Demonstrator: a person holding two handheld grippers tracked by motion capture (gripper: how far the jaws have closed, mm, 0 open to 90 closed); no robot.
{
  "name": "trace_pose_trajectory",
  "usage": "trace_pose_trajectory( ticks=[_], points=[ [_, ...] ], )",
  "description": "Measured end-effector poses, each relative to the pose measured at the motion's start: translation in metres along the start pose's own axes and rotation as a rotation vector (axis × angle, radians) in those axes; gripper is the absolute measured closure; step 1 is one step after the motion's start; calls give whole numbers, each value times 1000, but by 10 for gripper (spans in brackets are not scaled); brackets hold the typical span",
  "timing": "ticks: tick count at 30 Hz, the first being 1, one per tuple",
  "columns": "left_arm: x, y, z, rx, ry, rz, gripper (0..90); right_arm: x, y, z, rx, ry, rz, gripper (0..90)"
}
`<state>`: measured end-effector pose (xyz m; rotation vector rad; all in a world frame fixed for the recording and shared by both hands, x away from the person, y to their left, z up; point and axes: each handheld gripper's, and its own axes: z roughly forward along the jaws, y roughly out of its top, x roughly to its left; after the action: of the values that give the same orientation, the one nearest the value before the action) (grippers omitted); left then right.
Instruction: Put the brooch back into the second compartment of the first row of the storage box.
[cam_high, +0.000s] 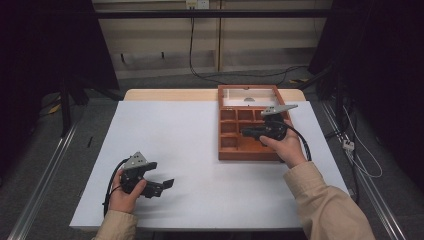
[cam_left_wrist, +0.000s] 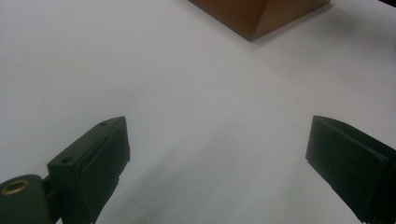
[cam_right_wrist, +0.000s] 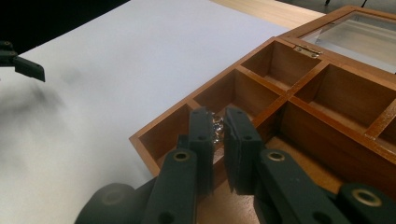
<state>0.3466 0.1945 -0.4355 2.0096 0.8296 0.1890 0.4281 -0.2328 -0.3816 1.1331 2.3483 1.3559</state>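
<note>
A brown wooden box (cam_high: 248, 155) with several compartments and an open glass lid stands right of centre on the white sheet. My right gripper (cam_high: 245, 132) reaches over the box's left column. In the right gripper view its jaws (cam_right_wrist: 218, 115) are closed on a small shiny silver piece (cam_right_wrist: 217, 127) above a compartment of the box (cam_right_wrist: 299, 100). My left gripper (cam_high: 167, 184) rests low over the sheet at the front left, open with nothing between its jaws (cam_left_wrist: 217, 135). A corner of the box (cam_left_wrist: 252, 14) shows far ahead of it.
The white sheet (cam_high: 190, 150) covers most of the table, and bare wood shows at the back edge (cam_high: 170, 94). Cables (cam_high: 210, 75) run across the floor behind. Metal rails (cam_high: 45, 175) flank the table. The left gripper's jaw (cam_right_wrist: 21, 63) shows far off in the right gripper view.
</note>
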Motion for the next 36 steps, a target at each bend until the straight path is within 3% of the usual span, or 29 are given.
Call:
trace_pose_trajectory(
  ticks=[16,36],
  points=[
    [-1,0,1,1,-5,3,61,-16,0,5,-7,-38,40,825],
    [-1,0,1,0,-7,2,61,-23,11,13,2,-56,33,825]
  ],
)
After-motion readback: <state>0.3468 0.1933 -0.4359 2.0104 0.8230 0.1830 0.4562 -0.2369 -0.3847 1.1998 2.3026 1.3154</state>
